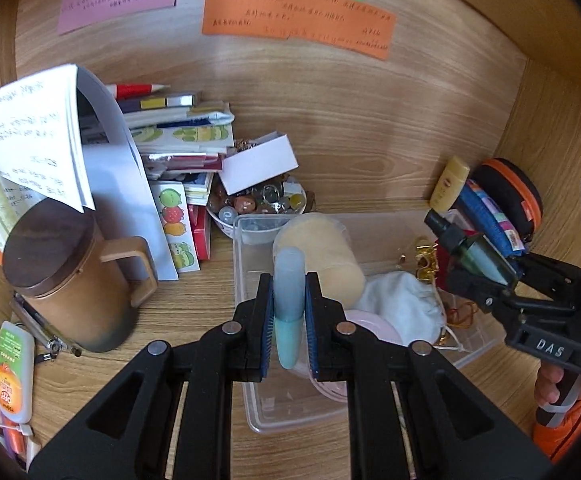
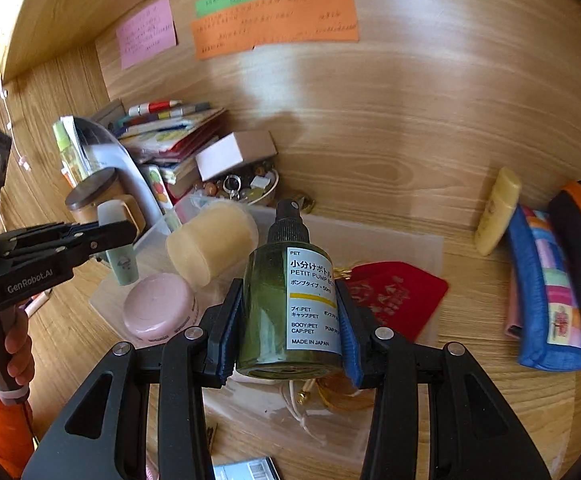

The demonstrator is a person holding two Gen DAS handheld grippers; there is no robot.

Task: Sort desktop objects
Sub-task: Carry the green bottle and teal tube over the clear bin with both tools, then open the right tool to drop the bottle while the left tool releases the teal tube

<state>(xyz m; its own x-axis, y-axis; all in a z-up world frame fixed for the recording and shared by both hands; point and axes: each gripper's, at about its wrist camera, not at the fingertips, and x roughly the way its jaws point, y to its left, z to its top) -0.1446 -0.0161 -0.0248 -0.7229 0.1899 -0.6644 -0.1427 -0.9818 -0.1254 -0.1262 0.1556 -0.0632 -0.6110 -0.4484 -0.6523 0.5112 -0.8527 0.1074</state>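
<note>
Sorting looked partly done: the left gripper [image 1: 289, 316] pinched a pale tube [image 1: 288, 300] and the right gripper [image 2: 290, 320] a green bottle [image 2: 290, 312] over the half-filled clear bin [image 1: 250, 408], clutter remaining far left.

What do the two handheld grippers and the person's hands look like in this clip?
Both the left gripper and right gripper are matte black with blue pads and silver pivot pins. Side lettering reads "GenRobot.AI" and "DAS". Bare hands grip grey handles; sleeves are orange.
</note>
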